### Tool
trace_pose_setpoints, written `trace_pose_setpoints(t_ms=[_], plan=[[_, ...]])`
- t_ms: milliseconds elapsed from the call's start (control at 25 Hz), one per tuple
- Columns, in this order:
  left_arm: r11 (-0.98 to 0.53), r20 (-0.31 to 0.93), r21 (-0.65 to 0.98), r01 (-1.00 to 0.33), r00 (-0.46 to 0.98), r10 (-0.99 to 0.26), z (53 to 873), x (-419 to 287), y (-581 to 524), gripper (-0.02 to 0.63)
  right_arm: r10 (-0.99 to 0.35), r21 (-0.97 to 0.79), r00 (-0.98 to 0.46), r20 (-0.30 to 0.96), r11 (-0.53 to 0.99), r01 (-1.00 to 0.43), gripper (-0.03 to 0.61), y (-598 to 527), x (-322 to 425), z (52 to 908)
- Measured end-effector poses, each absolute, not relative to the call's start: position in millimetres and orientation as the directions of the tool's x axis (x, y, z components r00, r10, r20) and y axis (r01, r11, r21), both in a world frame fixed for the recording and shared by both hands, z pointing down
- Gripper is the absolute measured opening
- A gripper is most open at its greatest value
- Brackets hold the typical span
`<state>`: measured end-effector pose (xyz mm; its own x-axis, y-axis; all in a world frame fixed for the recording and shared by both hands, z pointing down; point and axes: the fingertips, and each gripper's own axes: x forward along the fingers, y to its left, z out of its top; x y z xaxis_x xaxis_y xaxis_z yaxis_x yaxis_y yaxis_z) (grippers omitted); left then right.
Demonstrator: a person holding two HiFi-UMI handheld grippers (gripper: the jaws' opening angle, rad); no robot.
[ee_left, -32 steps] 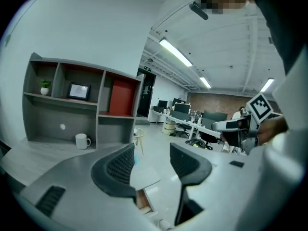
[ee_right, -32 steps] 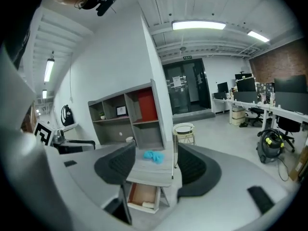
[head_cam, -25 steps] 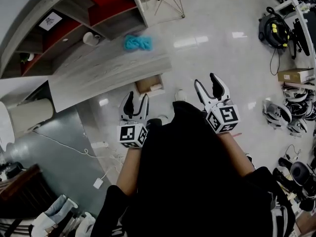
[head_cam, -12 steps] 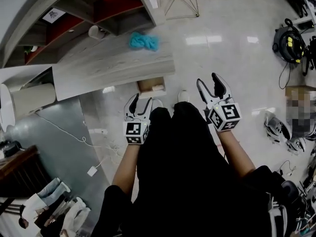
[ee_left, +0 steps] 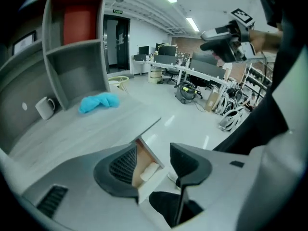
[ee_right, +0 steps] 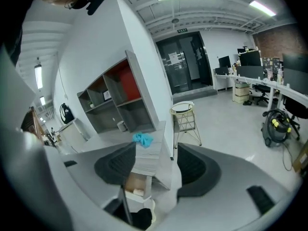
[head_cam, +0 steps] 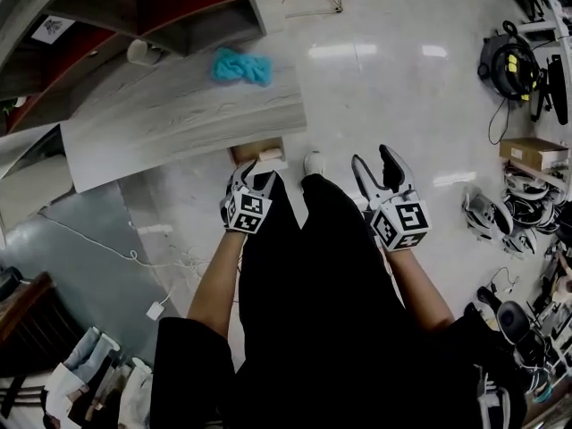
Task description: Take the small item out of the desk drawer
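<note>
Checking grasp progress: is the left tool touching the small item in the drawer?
Apart. The left gripper view shows drawer wood between the open left tool and the small item.

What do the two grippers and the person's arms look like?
The left gripper and the right gripper each have a pale grey body, dark ribbed pads inside the jaws, and a white cube with black square markers. No cables show. The person wears black short sleeves; the forearms are bare.

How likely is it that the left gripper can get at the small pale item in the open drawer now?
Probably yes: the drawer stands open, the small pale item lies uncovered inside, and the left gripper, jaws apart and empty, points at it with nothing between.
</note>
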<state>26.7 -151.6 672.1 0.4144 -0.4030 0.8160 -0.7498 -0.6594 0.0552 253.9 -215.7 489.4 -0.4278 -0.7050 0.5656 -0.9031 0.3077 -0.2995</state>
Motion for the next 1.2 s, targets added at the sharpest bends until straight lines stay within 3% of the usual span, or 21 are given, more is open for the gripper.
trace_pose_setpoints(t_ms=[560,920,1200], plan=[[-0.731,0.908,0.192,-0.655,0.401,-0.121,817,24,-152,0.21,-0.641,-0.325,-0.42,0.642,0.269,-0.907,0.253,-215,211,562],[-0.755,0.927,0.215,-0.619,0.372,-0.041,879,28,-155,0.21,-0.584,-0.34,-0.391,0.711,0.202,-0.919,0.253,-182,220,608],[-0.835,0.944,0.201,-0.512,0.329,0.025,912,33,-151,0.21,-0.576,-0.336,-0.365,0.732,0.161,-0.928,0.253,-178,233,630]])
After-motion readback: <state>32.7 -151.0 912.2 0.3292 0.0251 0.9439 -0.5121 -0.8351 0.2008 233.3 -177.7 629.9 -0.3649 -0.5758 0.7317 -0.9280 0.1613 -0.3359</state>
